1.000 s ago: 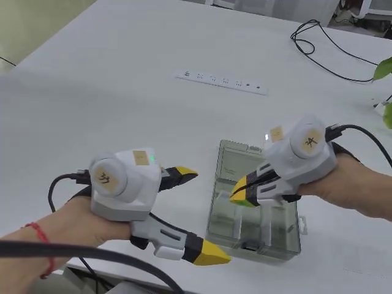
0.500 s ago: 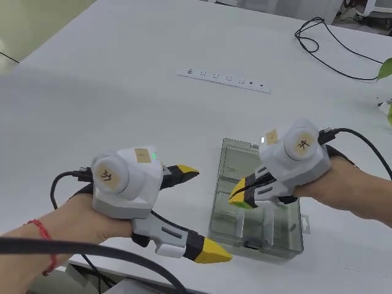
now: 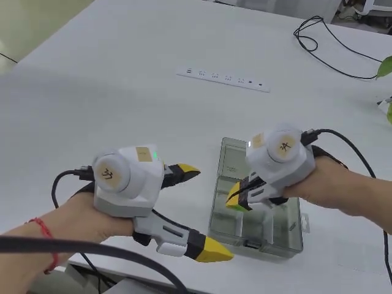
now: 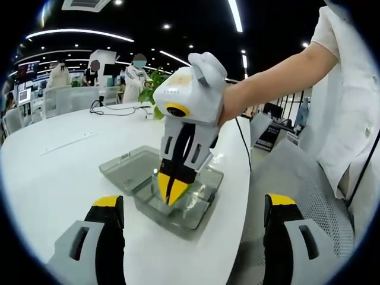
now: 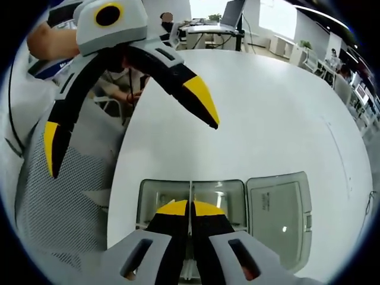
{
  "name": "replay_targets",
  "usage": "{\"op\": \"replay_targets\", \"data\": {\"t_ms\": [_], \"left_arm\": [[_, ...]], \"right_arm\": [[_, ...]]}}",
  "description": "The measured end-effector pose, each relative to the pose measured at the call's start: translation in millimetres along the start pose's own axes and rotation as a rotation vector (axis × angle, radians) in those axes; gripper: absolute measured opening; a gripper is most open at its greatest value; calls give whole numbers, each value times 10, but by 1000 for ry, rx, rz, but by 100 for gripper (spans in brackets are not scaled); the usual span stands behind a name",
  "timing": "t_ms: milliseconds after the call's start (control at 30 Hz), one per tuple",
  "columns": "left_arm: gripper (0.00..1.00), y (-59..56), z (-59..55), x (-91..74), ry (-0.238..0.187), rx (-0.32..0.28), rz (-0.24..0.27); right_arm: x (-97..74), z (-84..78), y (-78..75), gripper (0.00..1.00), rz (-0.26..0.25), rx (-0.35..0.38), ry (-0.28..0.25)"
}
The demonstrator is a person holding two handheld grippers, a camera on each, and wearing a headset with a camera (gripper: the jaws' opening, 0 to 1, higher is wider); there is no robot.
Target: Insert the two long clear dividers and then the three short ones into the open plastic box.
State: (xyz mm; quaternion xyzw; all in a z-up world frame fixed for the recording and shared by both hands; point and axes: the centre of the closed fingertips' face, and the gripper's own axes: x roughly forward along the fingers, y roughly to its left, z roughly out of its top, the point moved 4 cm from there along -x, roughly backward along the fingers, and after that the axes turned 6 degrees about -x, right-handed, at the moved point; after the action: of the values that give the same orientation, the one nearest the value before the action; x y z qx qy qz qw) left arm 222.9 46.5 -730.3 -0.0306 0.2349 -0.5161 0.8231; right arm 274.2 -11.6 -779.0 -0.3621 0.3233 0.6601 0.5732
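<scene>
Head view shows a broad white surface carrying everything; the left gripper view adds an open office with a dark ceiling, strip lights and people standing far off. The open plastic box lies close to the near edge, right of centre. Its long axis runs near to far, with the base nearest and the flat lid folded out at the far end. The left claw hovers just left of the box, jaws spread wide, tips pointing right toward it. The right claw points down and left into the base, jaws pressed together; whether they pinch a clear sheet I cannot tell. Against a second ago, the right claw has slid left across the base, while the left claw and the box lie as they did. In the right gripper view a thin clear divider stands on edge along the middle of the base, in line with the tips. Far across the surface lie a white power strip and a looping black cable.
</scene>
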Motion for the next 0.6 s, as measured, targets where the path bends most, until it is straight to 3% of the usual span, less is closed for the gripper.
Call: {"op": "replay_targets", "data": {"t_ms": [600], "left_arm": [[100,-12,13,-3,4,7,-4]], "right_arm": [[60,-18,9,2,-4,-36,74]]}}
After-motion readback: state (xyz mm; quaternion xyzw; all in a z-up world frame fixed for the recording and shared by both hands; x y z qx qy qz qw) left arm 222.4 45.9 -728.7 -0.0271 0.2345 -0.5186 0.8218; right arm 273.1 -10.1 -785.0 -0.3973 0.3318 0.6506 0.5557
